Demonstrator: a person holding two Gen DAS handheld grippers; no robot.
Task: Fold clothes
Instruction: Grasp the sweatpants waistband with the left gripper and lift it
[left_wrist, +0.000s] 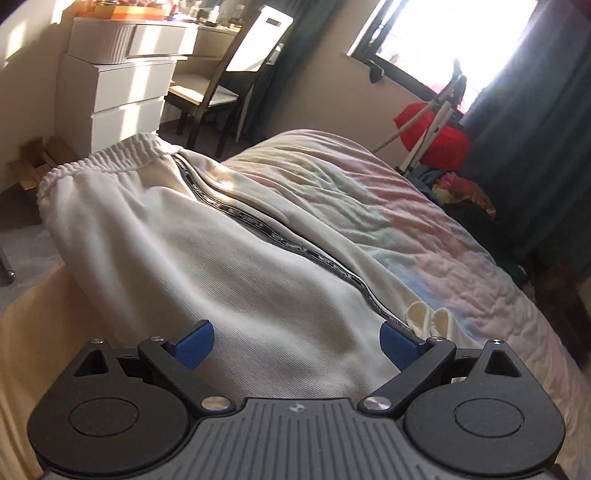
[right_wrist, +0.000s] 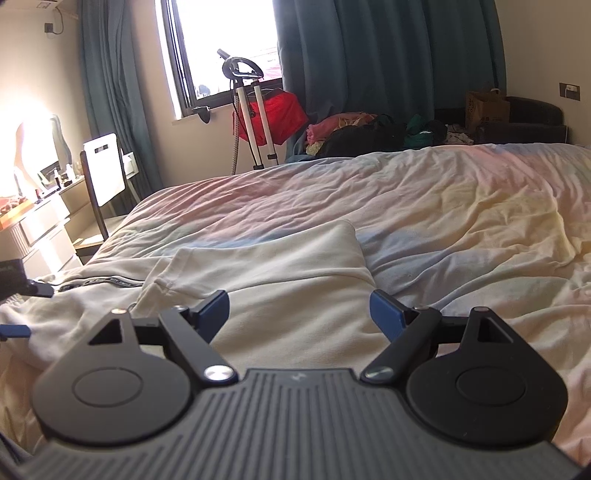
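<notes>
One pair of white trousers (left_wrist: 155, 236) spread along the near-left part of one bed (left_wrist: 388, 206), elastic waistband (left_wrist: 110, 158) at the far end, hanging toward the left edge. One black printed stripe (left_wrist: 280, 240) down the side seam, from waistband toward the near right. Two pale drawstring tips (left_wrist: 428, 321) just right of the stripe, lying on the sheet.

Left gripper (left_wrist: 296, 345) low over the trouser cloth, two blue fingertips (left_wrist: 195, 345) spread wide apart, nothing between them but fabric beneath. Contact with the cloth: cannot tell.

Right gripper (right_wrist: 299, 314) likewise spread wide, two blue fingertips (right_wrist: 386, 314) apart, hovering over the folded-over white leg end (right_wrist: 280, 266); nothing clamped. The striped seam (right_wrist: 99, 284) visible at far left in this view, next to a glimpse of the other tool.

Around the bed: one white chest of drawers (left_wrist: 122, 85) far left, one chair (left_wrist: 221, 85) beside it, one window (left_wrist: 443, 33) far right, one garment steamer stand (right_wrist: 251, 110) under the window with one red cloth (right_wrist: 280, 114) behind it, a heap of mixed clothes (right_wrist: 369, 136) past the far edge, one brown paper bag (right_wrist: 485, 110) far right, teal curtains (right_wrist: 369, 55) on both sides of the window.
</notes>
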